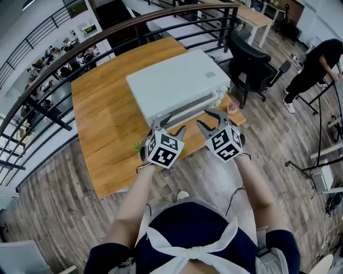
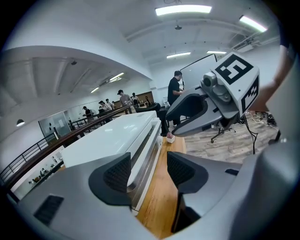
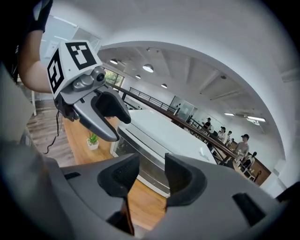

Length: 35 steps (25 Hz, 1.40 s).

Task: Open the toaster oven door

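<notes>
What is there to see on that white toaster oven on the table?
The toaster oven is a low, wide white box with a flat top, seemingly painted metal. Its front faces the person: a glass door, shut, with a long silvery handle along its top. It sits flat on the wooden table, near the edge by the person. Neither the left gripper nor the right gripper touches it.

Wood-plank floor (image 1: pixel 64 214); curved railing (image 1: pixel 107 31); black office chair (image 1: pixel 249 61); ceiling strip lights (image 2: pixel 183 9)
</notes>
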{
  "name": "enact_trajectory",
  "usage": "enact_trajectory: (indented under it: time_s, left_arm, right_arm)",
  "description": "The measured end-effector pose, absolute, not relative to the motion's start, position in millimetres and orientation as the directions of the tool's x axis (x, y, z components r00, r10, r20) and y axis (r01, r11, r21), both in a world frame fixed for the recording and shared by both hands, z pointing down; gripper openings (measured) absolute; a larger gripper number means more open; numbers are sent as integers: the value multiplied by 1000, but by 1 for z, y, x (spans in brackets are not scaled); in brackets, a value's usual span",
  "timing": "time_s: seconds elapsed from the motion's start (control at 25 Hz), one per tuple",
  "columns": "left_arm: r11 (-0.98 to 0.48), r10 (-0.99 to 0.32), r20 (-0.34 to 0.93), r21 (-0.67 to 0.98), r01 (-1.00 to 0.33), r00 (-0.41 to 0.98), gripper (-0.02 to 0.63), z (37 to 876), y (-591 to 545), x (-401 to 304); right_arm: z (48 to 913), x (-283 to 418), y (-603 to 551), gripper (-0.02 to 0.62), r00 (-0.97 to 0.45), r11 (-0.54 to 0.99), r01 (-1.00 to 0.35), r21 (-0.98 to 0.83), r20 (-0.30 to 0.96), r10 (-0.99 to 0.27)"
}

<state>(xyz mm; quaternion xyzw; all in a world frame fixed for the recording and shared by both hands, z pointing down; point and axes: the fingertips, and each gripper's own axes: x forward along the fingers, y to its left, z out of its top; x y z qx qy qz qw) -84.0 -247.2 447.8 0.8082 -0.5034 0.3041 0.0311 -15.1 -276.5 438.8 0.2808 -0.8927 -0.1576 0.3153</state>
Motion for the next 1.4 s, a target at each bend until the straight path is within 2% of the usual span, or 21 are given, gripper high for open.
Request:
enact_trajectory:
  time_s: [0.64,0.76,0.88,1.2,1.4]
  left_arm:
    - [-519,-738,629,-298,-801,243,241,481,-270,-93]
    - [-495,-756,622,-336,-801,206,215,481,-273,-98]
    - [-466,-769,615,-350,-812,176,141,480,-276,-104]
    - [-481,-761,616,-322,-815,206,132,482,-268,-98]
    - [-507,-748,616,-288,-812,248,123,483,-256,-92]
  right_arm:
    - [487,-32,-337,178,-508,763,-82,641,632,-585]
    - [490,-35,-339,182,-495,758,-46,651,644,-583]
    - [491,-35,-338,175,-494,754,-32,656,646,-582]
    - [496,-29,-333,169,-496,767,-34,641,656,-570]
    - [499,-25,-323,176,-527,787,-84,611,643,-555]
